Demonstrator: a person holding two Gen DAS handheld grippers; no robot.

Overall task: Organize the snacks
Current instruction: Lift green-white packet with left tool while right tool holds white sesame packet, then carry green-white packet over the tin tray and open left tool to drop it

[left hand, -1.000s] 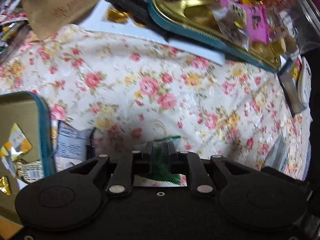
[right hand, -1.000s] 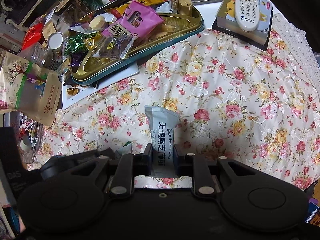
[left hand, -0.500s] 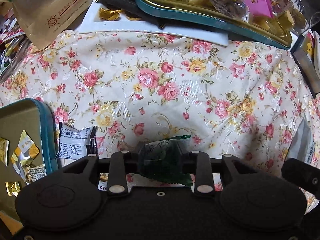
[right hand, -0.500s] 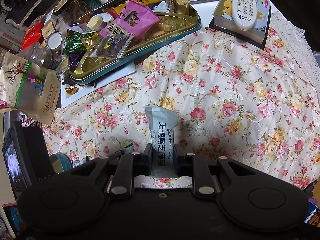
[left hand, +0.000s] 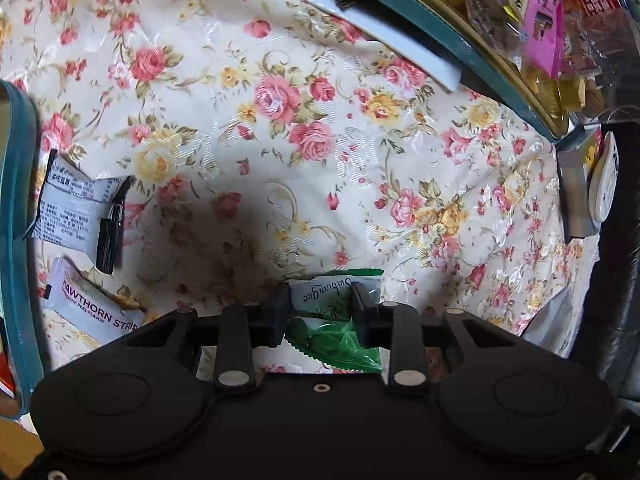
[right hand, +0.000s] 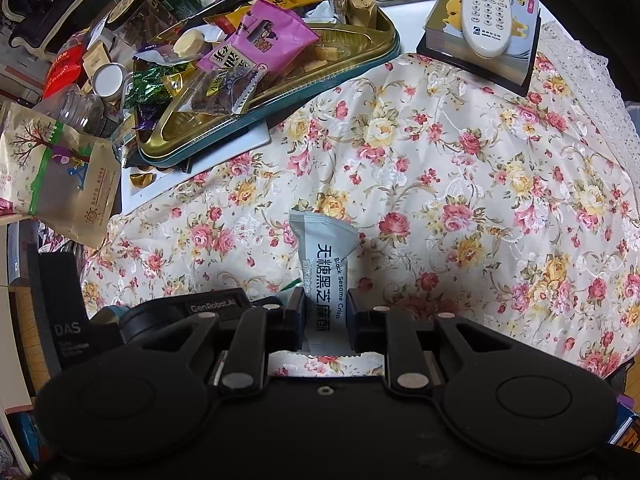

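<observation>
Between the fingers of the left claw (left hand: 320,310) lies a green snack packet (left hand: 334,332), flat on the flowered cloth; the jaws are closing on it from a wide gap, with the right finger at the wrapper's edge and the left finger just beside it, and firm pressing cannot be made out. Left of this claw, on the same floral tablecloth (left hand: 280,120), lie a white hawthorn strip packet (left hand: 94,312) and, above it, a white packet with a black end (left hand: 80,216), both just beside the teal rim of a tin (left hand: 16,240). Farther off, at the top right, a teal and gold tray (left hand: 460,36) holds a pink bag and other sweets.

Over on the other side, the right claw (right hand: 323,316) is closed tight on a pale grey black sesame crisp packet (right hand: 324,252), which stands out forward from its fingers above the cloth. Beyond it the tray (right hand: 376,54) is heaped with wrapped snacks, with a brown paper pouch (right hand: 60,176) to its left. At the far right a remote control (right hand: 488,4) rests on a small box (right hand: 480,52).
</observation>
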